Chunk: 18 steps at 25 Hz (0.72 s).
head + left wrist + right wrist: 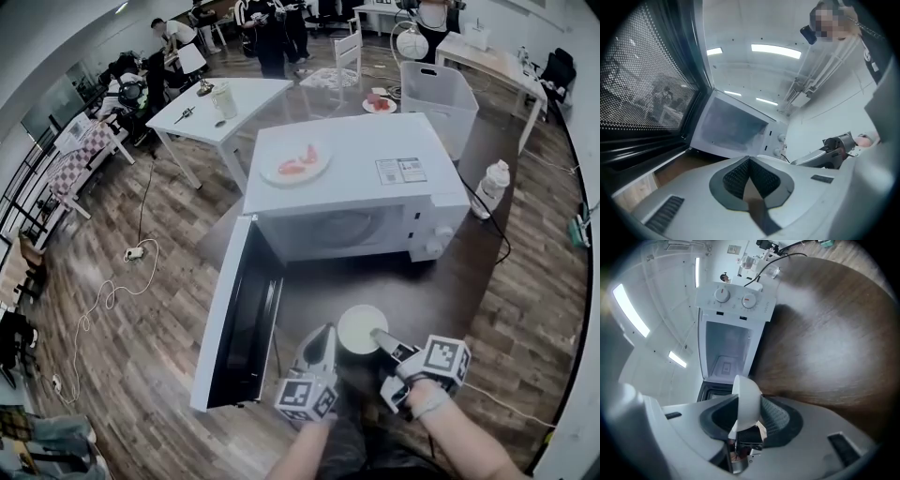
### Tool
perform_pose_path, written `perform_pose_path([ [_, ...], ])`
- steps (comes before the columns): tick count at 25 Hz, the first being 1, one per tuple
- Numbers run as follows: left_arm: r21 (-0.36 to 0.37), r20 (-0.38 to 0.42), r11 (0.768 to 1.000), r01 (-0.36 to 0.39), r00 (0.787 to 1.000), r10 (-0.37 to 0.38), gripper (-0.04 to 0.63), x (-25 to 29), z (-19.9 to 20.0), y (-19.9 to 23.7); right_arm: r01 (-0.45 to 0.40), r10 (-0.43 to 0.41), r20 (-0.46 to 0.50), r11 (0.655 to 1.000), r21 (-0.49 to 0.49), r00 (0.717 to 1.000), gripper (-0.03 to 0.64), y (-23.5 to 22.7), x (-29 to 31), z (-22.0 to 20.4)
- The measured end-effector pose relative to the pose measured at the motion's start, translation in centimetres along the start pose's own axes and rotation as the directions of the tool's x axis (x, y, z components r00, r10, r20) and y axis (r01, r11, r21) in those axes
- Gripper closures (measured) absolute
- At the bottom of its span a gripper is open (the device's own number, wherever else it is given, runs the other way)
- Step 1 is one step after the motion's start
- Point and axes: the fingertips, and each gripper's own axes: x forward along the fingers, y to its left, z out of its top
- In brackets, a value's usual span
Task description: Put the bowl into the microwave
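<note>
Dark table point(473, 281): one open microwave point(356, 178), one bowl point(361, 326) tight in right gripper point(382, 340), left gripper point(322, 345) closed, empty.

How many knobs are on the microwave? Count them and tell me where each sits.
2. Both sit on the front of the microwave, right of its open cavity: the upper knob, and the lower knob directly beneath it. None seems hidden.

1. On the desk point(441, 291): microwave point(361, 202), door point(239, 314) swung out to the left.
2. On top of the microwave, toward its left: plate point(295, 164).
3. Before the open cavity: bowl point(362, 328), rim between the jaws of the right tool point(380, 339).
4. Just left of the bowl: left tool point(323, 339).
5. Behind the microwave: bin point(436, 94).
</note>
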Motion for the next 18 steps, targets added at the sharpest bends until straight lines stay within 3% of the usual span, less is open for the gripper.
perform_pose_path([
  [18, 0.009, 0.027, 1.0, 0.024, 0.999, -0.025, 0.583, 6.5, 1.2, 3.5, -0.017, 0.016, 0.053, 1.0, 0.02, 0.998, 0.48, 1.9, 6.4, 5.6],
])
